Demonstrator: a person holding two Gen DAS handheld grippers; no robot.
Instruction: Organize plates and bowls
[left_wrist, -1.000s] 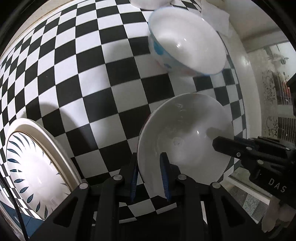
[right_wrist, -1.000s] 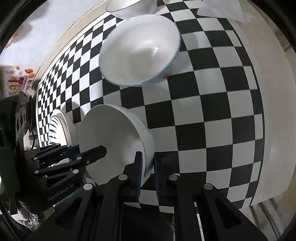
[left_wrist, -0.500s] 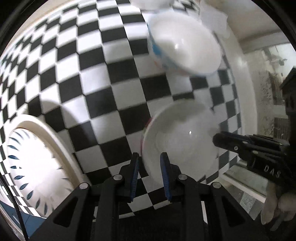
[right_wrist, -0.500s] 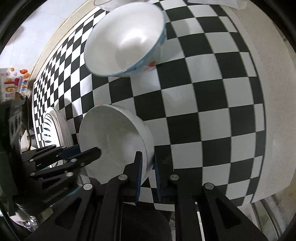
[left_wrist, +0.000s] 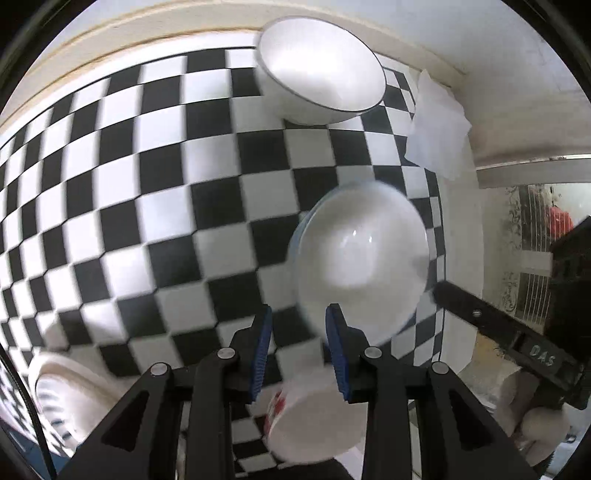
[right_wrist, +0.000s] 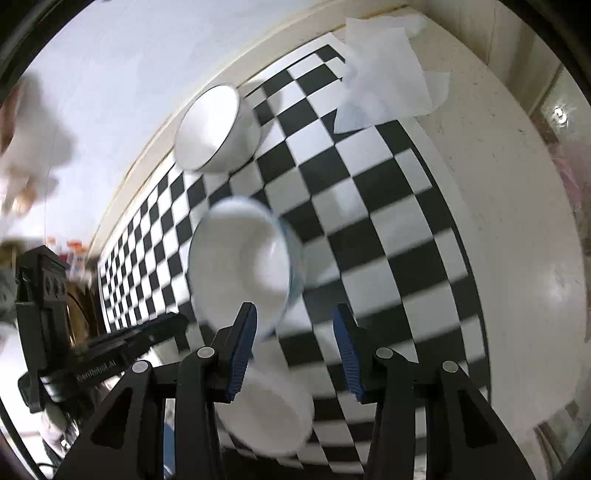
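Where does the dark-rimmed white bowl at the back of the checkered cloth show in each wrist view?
Left wrist: dark-rimmed bowl top centre, near the wall.
Right wrist: same bowl upper left of centre, tilted by the fisheye lens.
Shared landmark: white tissue to its right.

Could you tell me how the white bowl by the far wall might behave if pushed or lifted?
The white bowl looks glossy and rigid, so it would probably slide on the checkered surface rather than flex. Its sides taper to a narrow base, so a push near the rim might tip it. Probably breakable.
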